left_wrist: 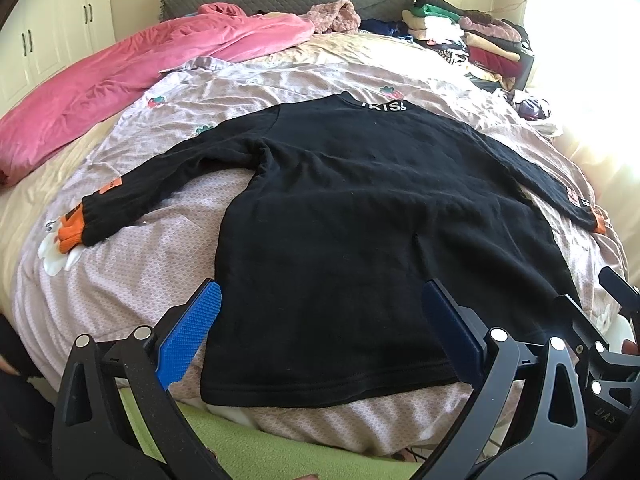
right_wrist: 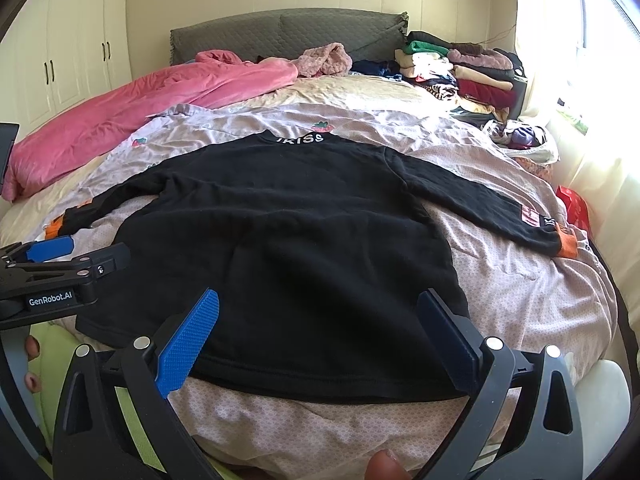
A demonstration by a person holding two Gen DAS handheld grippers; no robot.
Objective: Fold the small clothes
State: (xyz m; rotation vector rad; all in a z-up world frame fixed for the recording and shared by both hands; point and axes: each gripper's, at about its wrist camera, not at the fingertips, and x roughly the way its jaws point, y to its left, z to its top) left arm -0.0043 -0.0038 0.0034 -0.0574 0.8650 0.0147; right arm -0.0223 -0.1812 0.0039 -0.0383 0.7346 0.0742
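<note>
Soft cloth, hard matt plastic

The black matt knitted cloth sweater point(left_wrist: 360, 216) with orange ribbed cuffs lies on a crinkled pinkish cotton bedsheet point(left_wrist: 120, 280); blue jaw pads point(right_wrist: 188, 344) are knurled plastic, the pink blanket point(left_wrist: 120, 80) plush.

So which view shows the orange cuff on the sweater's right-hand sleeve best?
The right wrist view: the cuff lies unobstructed at the sleeve end, with the patch beside it. In the left wrist view the same cuff is a small sliver squeezed toward the frame's edge on the sweater.
</note>
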